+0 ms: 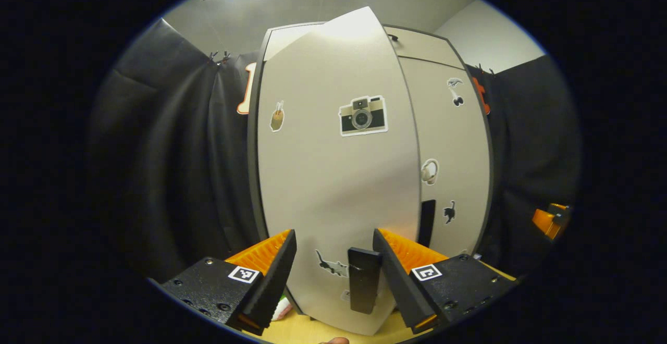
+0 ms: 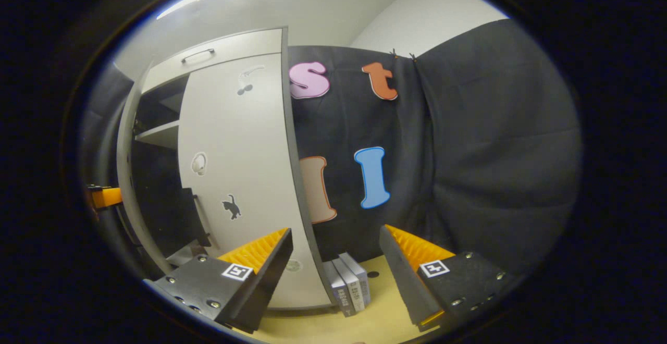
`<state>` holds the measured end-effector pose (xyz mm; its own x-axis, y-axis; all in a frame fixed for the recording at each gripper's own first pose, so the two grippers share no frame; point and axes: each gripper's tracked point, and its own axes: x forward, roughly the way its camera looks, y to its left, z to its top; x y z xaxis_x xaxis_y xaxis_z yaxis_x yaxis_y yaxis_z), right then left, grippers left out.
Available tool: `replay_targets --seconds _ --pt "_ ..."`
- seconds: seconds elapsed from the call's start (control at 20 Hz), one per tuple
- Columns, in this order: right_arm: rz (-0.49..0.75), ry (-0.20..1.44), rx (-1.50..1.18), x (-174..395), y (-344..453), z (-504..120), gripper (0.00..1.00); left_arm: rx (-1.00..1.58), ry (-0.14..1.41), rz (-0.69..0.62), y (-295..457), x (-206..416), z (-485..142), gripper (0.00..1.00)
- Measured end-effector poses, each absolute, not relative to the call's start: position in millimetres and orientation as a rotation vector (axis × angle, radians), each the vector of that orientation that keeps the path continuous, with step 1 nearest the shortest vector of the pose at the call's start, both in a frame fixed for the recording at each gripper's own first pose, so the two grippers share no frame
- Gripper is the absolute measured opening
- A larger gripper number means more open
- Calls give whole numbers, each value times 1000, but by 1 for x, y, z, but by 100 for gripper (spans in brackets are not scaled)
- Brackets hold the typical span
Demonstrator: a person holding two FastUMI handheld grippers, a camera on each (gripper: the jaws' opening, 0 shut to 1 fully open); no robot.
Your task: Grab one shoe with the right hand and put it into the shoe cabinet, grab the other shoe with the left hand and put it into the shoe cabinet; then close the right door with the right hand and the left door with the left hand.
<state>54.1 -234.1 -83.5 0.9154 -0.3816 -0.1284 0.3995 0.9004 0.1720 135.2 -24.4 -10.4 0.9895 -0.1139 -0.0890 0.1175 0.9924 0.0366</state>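
Observation:
The pale shoe cabinet stands straight ahead in the left gripper view. Its left door, with a camera sticker, stands ajar and swung toward me. My left gripper is open close in front of this door, its fingers either side of the door's black handle, not pressing it. The right door lies flush with the cabinet front. In the right gripper view my right gripper is open and holds nothing, near the lower right corner of the right door. Beside it the left door stands ajar, with a shelf in the gap.
Several grey books stand on the yellow floor by the cabinet's right corner. Black cloth hangs right of and behind the cabinet. The right gripper appears at the far right of the left gripper view, the left gripper at the right gripper view's left edge.

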Motion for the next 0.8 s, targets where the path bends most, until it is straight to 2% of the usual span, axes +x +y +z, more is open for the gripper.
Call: replay_targets --seconds 0.15,0.2,0.25,0.3,0.4,0.45,0.8 --pt "-408 104 206 50 -236 -88 100 52 78 -131 -29 137 -11 89" --pt "-407 107 205 49 -236 -89 97 65 85 -122 -29 139 -14 90" --pt "-407 109 201 49 -237 -89 100 68 92 -119 -29 142 -16 90" --pt "-407 109 195 48 -237 -89 97 59 103 -128 -33 147 -21 90" --pt "-406 114 187 47 -237 -91 100 31 116 -155 -41 154 -28 90" --pt "-407 118 184 47 -237 -93 100 28 121 -158 -42 156 -32 86" --pt "-434 127 191 39 -249 -98 100 3 136 -170 -44 184 -44 86"
